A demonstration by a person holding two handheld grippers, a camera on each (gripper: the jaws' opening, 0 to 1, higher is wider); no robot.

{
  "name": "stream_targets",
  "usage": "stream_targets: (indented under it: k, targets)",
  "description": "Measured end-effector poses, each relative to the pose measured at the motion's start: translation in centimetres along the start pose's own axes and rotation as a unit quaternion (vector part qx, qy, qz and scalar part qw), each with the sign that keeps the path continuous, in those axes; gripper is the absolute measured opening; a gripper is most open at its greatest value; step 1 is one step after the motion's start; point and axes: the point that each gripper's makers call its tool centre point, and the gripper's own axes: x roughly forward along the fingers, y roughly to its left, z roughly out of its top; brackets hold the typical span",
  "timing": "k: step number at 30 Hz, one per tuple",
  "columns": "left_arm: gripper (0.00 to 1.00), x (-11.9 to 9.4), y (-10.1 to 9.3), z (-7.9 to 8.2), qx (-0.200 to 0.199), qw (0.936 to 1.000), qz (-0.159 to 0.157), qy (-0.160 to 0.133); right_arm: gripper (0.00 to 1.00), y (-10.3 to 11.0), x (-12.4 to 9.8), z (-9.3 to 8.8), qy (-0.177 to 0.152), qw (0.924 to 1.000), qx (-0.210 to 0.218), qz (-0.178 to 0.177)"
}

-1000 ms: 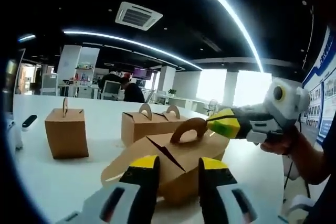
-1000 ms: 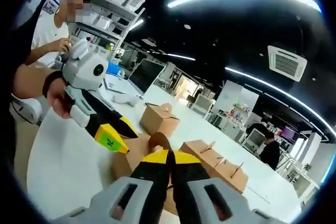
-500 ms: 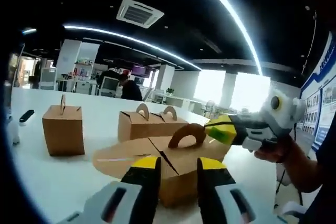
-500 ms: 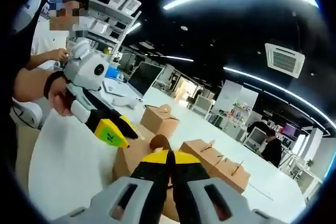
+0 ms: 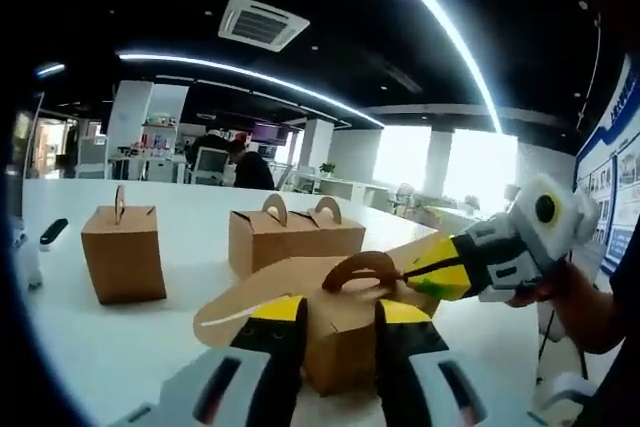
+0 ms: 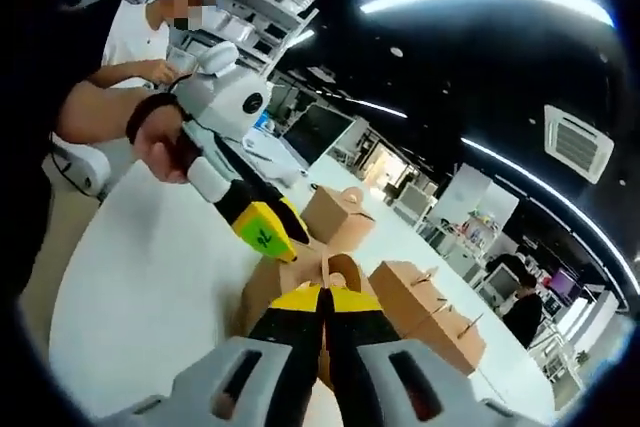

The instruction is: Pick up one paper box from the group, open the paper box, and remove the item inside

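Observation:
A brown paper box (image 5: pixel 345 347) stands on the white table (image 5: pixel 100 347), its top flaps spread apart. My left gripper (image 5: pixel 338 312) is closed on the box's near side, yellow tips flanking it. My right gripper (image 5: pixel 405 275) comes in from the right, shut on the arched handle flap (image 5: pixel 360 269). In the right gripper view, my right gripper (image 6: pixel 322 297) pinches that handle flap (image 6: pixel 340 269) above the box (image 6: pixel 262 292), and the left gripper (image 6: pixel 285 242) touches the box's far edge.
Two more closed paper boxes (image 5: pixel 123 252) (image 5: pixel 295 237) stand further back on the table. A small black object (image 5: pixel 52 232) lies at the left edge. A person in a white shirt (image 6: pixel 140 42) sits beyond the table (image 6: pixel 150 287). Desks and monitors fill the background.
The right gripper has pulled the handle flap up and to the right, and the box's top has opened wider, one flap sticking out to the left. Both cameras have shifted slightly.

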Motion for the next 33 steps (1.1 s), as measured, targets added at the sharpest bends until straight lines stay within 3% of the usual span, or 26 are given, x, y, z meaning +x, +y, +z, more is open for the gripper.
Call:
stream_targets:
  k: [9,11,15,17,19,21,23,25,29,33]
  targets:
    - [0.29,-0.4,0.0,0.6,-0.013,0.9999,-0.001,-0.001,0.02,0.3,0.1,0.2,0.012,0.9991,-0.040,0.008]
    - [0.29,-0.6,-0.4,2.1,-0.041,0.9988,-0.018,-0.020,0.02,0.3,0.1,0.2,0.014,0.9990,-0.042,0.008]
    - [0.29,-0.8,-0.6,5.2,-0.027,0.9977,-0.040,-0.047,0.02,0.3,0.0,0.3,0.014,0.9990,-0.041,0.007]
    - [0.29,-0.5,-0.5,6.3,-0.008,0.9981,-0.047,-0.040,0.02,0.3,0.0,0.3,0.013,0.9991,-0.040,0.008]
    - [0.29,0.2,-0.7,6.6,0.034,0.9972,-0.066,-0.010,0.02,0.4,0.0,0.4,0.012,0.9991,-0.041,0.009]
    - [0.29,0.7,-1.3,6.5,0.073,0.9917,-0.100,0.034,0.02,0.4,-0.1,0.4,0.012,0.9990,-0.042,0.009]
    - [0.29,1.1,-1.7,6.6,0.117,0.9808,-0.141,0.066,0.02,0.4,-0.1,0.4,0.013,0.9989,-0.044,0.011]
    - [0.28,1.3,-1.4,6.7,0.134,0.9743,-0.161,0.083,0.02,0.5,-0.1,0.4,0.017,0.9985,-0.051,0.013]
    - [0.23,2.0,-1.9,6.3,0.110,0.9522,-0.239,0.155,0.02,0.3,0.0,0.1,0.023,0.9976,-0.062,0.016]
    - [0.22,2.6,-2.4,5.5,0.101,0.9313,-0.274,0.218,0.02,0.3,0.0,0.0,0.024,0.9977,-0.060,0.018]
